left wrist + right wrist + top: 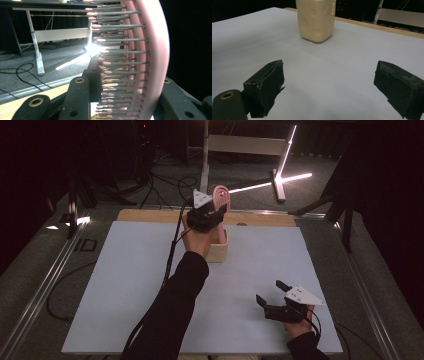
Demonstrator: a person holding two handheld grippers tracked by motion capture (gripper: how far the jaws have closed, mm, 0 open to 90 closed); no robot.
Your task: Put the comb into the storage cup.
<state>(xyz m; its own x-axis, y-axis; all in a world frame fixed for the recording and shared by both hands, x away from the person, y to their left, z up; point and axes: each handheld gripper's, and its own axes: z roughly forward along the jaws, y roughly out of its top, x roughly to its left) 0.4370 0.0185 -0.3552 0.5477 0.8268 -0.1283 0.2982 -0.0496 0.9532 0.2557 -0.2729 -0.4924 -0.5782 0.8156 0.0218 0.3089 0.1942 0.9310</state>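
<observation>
A pink hairbrush (pixel 220 197) with grey, pink-tipped bristles stands upright in my left gripper (pixel 215 210), which is shut on its lower part. The brush is held just above a cream open-topped container (pixel 218 247) at the far middle of the table. In the left gripper view the brush (pixel 150 50) rises between the two black jaws of the left gripper (pixel 125 100), bristles facing left. My right gripper (pixel 270 291) rests near the front right of the table, open and holding nothing. In the right gripper view its jaws (pixel 332 85) stand wide apart, with the container (pixel 316 20) farther off.
A pale grey sheet (pixel 125 285) covers the table, with a wooden strip (pixel 150 215) showing along the far edge. Beyond the table are a white frame (pixel 245 144), bright light bars (pixel 270 182) and cables on the dark floor.
</observation>
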